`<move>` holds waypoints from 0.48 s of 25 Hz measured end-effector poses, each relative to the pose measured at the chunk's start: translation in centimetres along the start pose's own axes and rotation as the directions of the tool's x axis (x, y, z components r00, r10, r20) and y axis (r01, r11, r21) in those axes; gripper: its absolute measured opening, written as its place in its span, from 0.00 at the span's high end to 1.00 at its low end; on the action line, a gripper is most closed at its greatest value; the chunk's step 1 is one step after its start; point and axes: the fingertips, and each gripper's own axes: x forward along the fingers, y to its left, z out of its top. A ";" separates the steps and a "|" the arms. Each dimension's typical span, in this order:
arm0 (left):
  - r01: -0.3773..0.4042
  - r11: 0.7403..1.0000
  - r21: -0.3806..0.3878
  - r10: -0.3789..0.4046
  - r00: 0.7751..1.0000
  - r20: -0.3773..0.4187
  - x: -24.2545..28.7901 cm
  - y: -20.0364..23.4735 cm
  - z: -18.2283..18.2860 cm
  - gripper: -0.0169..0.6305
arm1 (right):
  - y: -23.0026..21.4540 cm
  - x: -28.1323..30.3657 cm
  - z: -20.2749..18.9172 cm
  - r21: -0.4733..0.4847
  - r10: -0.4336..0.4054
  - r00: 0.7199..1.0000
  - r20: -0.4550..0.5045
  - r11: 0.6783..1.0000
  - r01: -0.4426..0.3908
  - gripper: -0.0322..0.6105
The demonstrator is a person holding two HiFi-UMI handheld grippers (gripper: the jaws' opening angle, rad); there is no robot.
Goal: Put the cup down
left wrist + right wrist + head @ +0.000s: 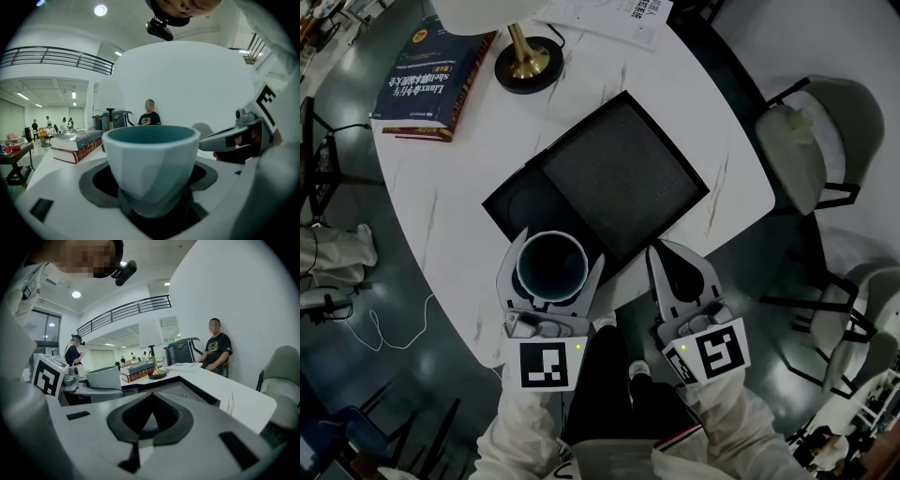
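Left gripper [555, 272] clamped on teal cup [150, 159], upright, at near edge of table [441, 197], over near corner of black tray [514, 199]. Right gripper [664, 251] closed, empty, just right. Risk: base lands on tray rim, cup tips; released too near the table edge, it falls.

Cup [551, 264]: matt ceramic. Table [431, 206]: glossy marble-look (grey veins). Lamp base [528, 62]: shiny brass. Tray [619, 178]: matt blk.

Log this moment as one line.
left tool: shut on cup | right tool: shut, empty | cup: upright, at tray's near corner | state: not yet released
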 end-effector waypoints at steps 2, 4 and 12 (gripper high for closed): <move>-0.009 1.000 -0.017 0.009 1.000 0.003 -0.1 0.0 -0.1 0.36 | 0.0 0.0 -0.1 0.002 -0.001 1.000 -0.002 1.000 0.001 0.94; -0.007 1.000 -0.003 0.007 1.000 -0.001 -0.1 -0.1 -0.2 0.36 | 0.1 0.1 -0.3 0.005 -0.002 1.000 -0.004 1.000 0.002 0.94; 0.011 0.999 0.050 -0.011 1.000 -0.015 -0.2 -0.4 -0.3 0.36 | 0.9 0.1 -1.3 0.035 0.001 1.000 -0.018 0.999 0.000 0.94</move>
